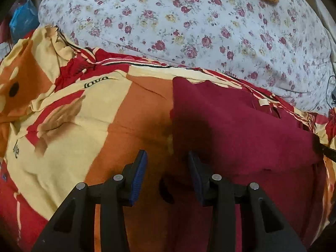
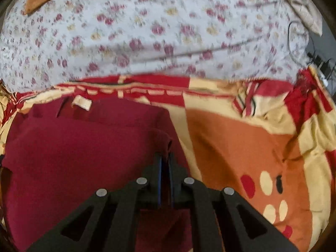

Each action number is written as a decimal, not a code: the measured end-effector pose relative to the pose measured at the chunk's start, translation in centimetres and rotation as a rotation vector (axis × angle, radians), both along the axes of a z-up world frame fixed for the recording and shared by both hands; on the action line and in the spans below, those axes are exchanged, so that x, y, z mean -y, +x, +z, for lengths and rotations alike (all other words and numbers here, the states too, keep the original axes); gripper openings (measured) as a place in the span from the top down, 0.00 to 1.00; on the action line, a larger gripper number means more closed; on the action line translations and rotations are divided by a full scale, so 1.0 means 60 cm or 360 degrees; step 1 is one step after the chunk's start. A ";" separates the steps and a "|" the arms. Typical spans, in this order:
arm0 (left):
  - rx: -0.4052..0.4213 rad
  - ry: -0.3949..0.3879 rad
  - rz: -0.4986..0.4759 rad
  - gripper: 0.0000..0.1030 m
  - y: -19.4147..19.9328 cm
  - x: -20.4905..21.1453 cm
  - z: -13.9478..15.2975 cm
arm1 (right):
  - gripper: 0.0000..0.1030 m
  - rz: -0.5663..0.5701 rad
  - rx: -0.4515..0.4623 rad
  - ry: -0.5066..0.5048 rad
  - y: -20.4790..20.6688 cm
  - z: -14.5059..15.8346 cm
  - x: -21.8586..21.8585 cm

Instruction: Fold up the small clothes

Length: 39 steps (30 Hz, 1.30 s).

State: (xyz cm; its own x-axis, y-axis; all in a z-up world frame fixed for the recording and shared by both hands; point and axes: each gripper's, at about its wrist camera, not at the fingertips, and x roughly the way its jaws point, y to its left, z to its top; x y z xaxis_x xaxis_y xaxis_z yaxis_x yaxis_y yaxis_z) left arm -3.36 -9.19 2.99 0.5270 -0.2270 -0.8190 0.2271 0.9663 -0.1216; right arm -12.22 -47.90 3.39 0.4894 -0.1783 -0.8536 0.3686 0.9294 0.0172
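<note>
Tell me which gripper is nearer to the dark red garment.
Right. The right gripper has its jaws shut on a fold of the dark red garment; the left gripper hovers open over its left edge, not gripping.

Both wrist cams close, angled down over bed; share maroon garment [image 1: 241,126], floral sheet [image 2: 168,31].

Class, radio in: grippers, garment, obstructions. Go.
Left gripper open, over garment's edge. Right gripper shut on maroon garment, fold pinched. Garment flat on patterned blanket. Nothing in the way.

Dark red garment [image 1: 241,126], partly folded, flat on patterned bedspread [image 1: 84,105]
</note>
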 end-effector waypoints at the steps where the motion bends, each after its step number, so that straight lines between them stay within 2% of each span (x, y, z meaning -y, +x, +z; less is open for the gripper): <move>1: 0.0008 -0.0001 0.0005 0.70 -0.001 -0.001 0.001 | 0.94 -0.0010 0.0013 0.0027 -0.004 0.000 0.004; 2: 0.0010 -0.0006 0.0005 0.70 -0.002 -0.001 0.001 | 0.93 -0.0024 0.0041 0.0061 -0.010 0.004 0.007; 3: 0.0009 -0.0008 0.0005 0.70 -0.005 -0.002 0.001 | 0.85 -0.0030 0.0064 0.0085 -0.014 0.009 0.008; 4: 0.0011 -0.0014 0.0008 0.70 -0.007 -0.003 0.005 | 0.73 -0.0036 0.0079 0.0097 -0.018 0.015 0.009; 6: 0.0051 -0.0047 0.0001 0.70 -0.012 -0.004 0.023 | 0.57 -0.0027 0.0144 0.0117 -0.029 0.035 0.007; 7: 0.0089 -0.0078 0.0005 0.70 -0.013 -0.007 0.038 | 0.56 -0.0020 0.0184 0.0116 -0.035 0.046 0.006; 11: 0.0167 -0.0191 0.0028 0.70 -0.010 -0.007 0.072 | 0.56 0.0085 0.0268 0.0135 -0.044 0.074 -0.013; 14: 0.0127 -0.0171 -0.0008 0.70 0.001 0.013 0.064 | 0.56 0.0195 0.0248 0.0139 -0.035 0.068 -0.041; 17: 0.0066 -0.0065 -0.0072 0.70 0.003 0.041 0.035 | 0.56 0.0240 0.0183 0.0095 -0.021 0.043 -0.057; 19: 0.0010 0.0057 -0.0093 0.70 0.004 0.059 0.006 | 0.56 0.0229 0.0099 0.0055 -0.007 0.015 -0.054; 21: 0.0037 0.0113 -0.0095 0.70 0.000 0.064 -0.006 | 0.59 0.0184 0.0023 0.0021 0.006 -0.013 -0.045; 24: 0.0075 0.0144 -0.0119 0.70 -0.010 0.066 -0.003 | 0.60 0.0170 0.0074 0.0099 -0.004 -0.012 -0.031; 29: 0.0082 0.0061 -0.0141 0.70 -0.028 0.056 0.018 | 0.56 0.0099 0.0183 0.0205 -0.059 0.048 -0.009; 32: 0.0110 0.0003 -0.0164 0.70 -0.044 0.059 0.039 | 0.56 0.0113 0.0193 0.0275 -0.089 0.062 -0.007; 36: 0.0117 -0.0019 -0.0197 0.70 -0.062 0.072 0.054 | 0.56 0.0238 0.0173 0.0297 -0.106 0.063 -0.054; 39: 0.0121 0.0005 -0.0207 0.70 -0.074 0.078 0.059 | 0.56 0.0262 0.0106 0.0287 -0.099 0.043 -0.093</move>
